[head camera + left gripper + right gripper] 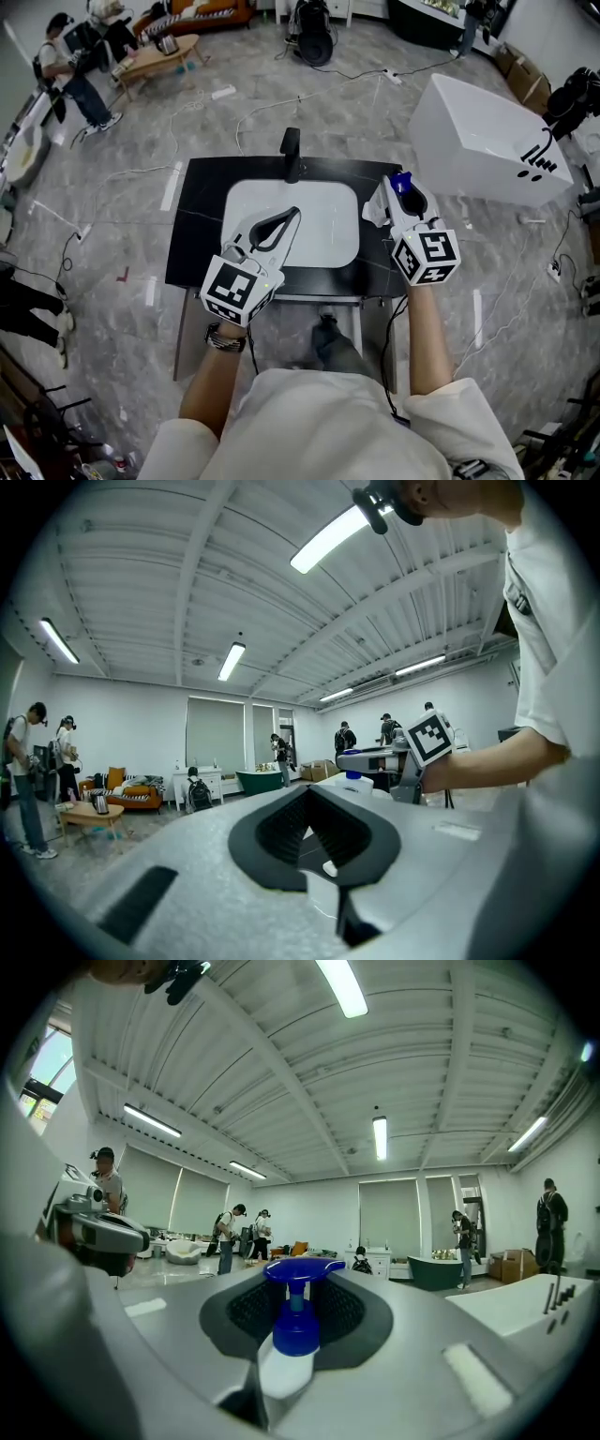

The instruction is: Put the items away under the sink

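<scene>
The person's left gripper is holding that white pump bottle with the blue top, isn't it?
No, it is the right gripper that holds the white pump bottle with the blue top. The right gripper view shows its jaws closed on the bottle. The left gripper holds nothing.

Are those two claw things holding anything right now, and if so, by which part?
The right gripper clamps a white pump bottle by its upper body, just under the blue pump. The left gripper holds nothing.
</scene>
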`<state>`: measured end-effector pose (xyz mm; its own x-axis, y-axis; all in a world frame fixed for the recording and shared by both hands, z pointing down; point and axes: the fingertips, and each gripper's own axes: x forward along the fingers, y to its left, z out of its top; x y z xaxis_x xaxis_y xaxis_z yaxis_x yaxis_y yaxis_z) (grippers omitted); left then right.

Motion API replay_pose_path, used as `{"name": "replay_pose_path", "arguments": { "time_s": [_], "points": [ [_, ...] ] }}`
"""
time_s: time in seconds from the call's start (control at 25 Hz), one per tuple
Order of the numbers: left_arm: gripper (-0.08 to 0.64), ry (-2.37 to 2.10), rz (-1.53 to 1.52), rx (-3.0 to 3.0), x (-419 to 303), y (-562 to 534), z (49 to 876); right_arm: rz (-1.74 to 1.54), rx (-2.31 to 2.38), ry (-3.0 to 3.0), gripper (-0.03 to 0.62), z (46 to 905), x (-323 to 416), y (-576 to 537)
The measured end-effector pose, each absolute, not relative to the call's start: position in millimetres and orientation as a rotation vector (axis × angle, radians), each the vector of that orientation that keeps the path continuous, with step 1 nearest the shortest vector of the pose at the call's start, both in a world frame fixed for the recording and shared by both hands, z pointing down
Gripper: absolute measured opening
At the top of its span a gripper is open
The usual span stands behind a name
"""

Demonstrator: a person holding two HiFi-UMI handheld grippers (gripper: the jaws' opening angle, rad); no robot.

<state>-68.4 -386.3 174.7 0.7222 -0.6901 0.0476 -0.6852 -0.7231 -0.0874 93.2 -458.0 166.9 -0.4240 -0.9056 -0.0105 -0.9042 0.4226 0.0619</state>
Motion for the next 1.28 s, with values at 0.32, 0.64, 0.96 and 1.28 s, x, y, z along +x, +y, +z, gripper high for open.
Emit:
{"name": "replay_pose_path", "arguments": {
  "time_s": [0.32, 0.64, 0.96, 1.28],
  "points": [
    [0.005, 1.119, -0.089, -2.830, -100, -308, 162, -0.098, 1.637, -2.613, 0.084, 151, 60, -357],
    [0.005, 1.102, -0.088, -2.820, -123, -252, 154, -0.083, 1.632, -2.628, 0.084, 139, 32, -282],
    [0.005, 1.108, -0.072, -2.807, -130, -220, 149, -0.103, 1.632, -2.643, 0.084, 124, 24, -230],
    [0.005, 1.138, -0.089, -2.778, -125, -192, 145, -0.122, 1.598, -2.672, 0.084, 117, 27, -194]
  ]
}}
